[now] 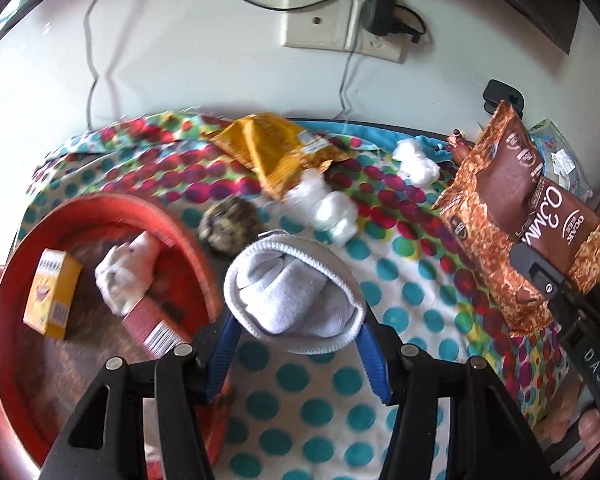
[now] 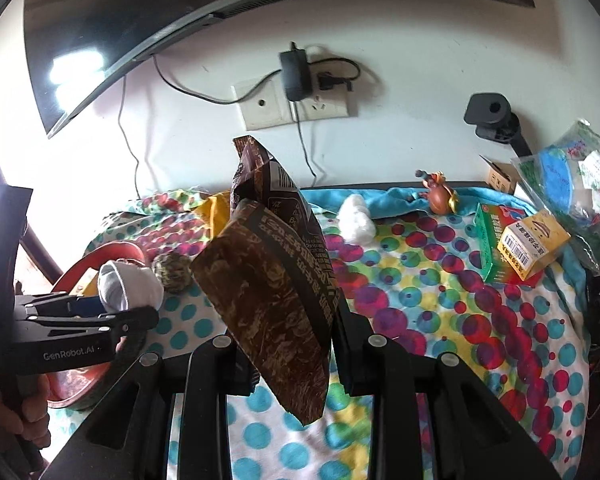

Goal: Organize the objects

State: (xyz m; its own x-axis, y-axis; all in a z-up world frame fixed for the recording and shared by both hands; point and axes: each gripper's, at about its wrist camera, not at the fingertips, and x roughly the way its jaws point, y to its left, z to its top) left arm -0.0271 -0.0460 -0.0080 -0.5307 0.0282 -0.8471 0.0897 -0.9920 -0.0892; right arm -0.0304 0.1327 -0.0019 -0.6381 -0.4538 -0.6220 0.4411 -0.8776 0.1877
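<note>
My left gripper (image 1: 296, 322) is shut on a rolled white sock bundle (image 1: 292, 292), its blue fingers (image 1: 220, 356) pressing both sides. It hangs over the dotted cloth just right of a red bowl (image 1: 100, 206). The bowl holds a yellow box (image 1: 52, 294), a white sock (image 1: 126, 276) and a pink box (image 1: 156, 326). My right gripper (image 2: 294, 346) is shut on a brown snack bag (image 2: 276, 292), lifted above the cloth and tilted. In the right wrist view the left gripper (image 2: 100, 306) with the sock bundle (image 2: 128, 286) is beside the red bowl (image 2: 116, 249).
On the dotted cloth (image 2: 440, 300) lie a yellow snack bag (image 1: 276, 152), a brownish ball (image 1: 230, 226), white wads (image 1: 328, 208), a green box (image 2: 496, 240), a small yellow box (image 2: 534, 244), a toy figure (image 2: 440, 194) and a plastic bag (image 2: 572, 184). A wall with a socket (image 2: 292, 106) is behind. A hand (image 2: 16, 412) grips the left tool.
</note>
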